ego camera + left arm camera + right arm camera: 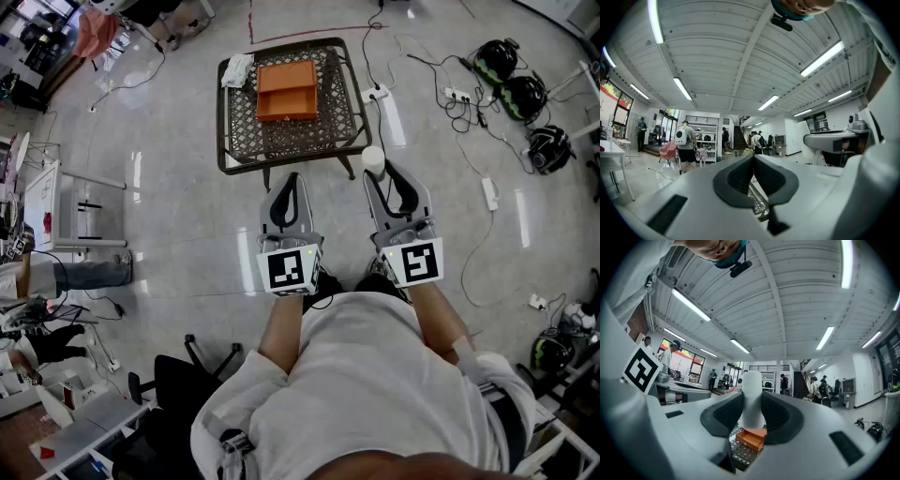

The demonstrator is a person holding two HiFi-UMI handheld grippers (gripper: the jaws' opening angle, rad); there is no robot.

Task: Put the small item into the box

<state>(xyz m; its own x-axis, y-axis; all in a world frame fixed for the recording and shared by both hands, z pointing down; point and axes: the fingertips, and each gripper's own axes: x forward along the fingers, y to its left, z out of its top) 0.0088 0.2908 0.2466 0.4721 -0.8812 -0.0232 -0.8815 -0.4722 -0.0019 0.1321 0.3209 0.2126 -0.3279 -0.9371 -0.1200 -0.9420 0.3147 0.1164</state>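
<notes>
The right gripper (752, 409) squeezes the small white item (752, 385), which stands straight up between its jaws. The orange box (286, 103) sits ahead and a bit left, on the table (246, 131). The left gripper (753, 174) is closed on nothing.

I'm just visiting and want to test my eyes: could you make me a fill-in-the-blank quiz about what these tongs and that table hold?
1. The small item gripped in the right tongs is coloured ___.
2. The left tongs, closed together, hold ___.
3. The box on the lattice table is coloured ___.
Missing words: white; nothing; orange.
</notes>
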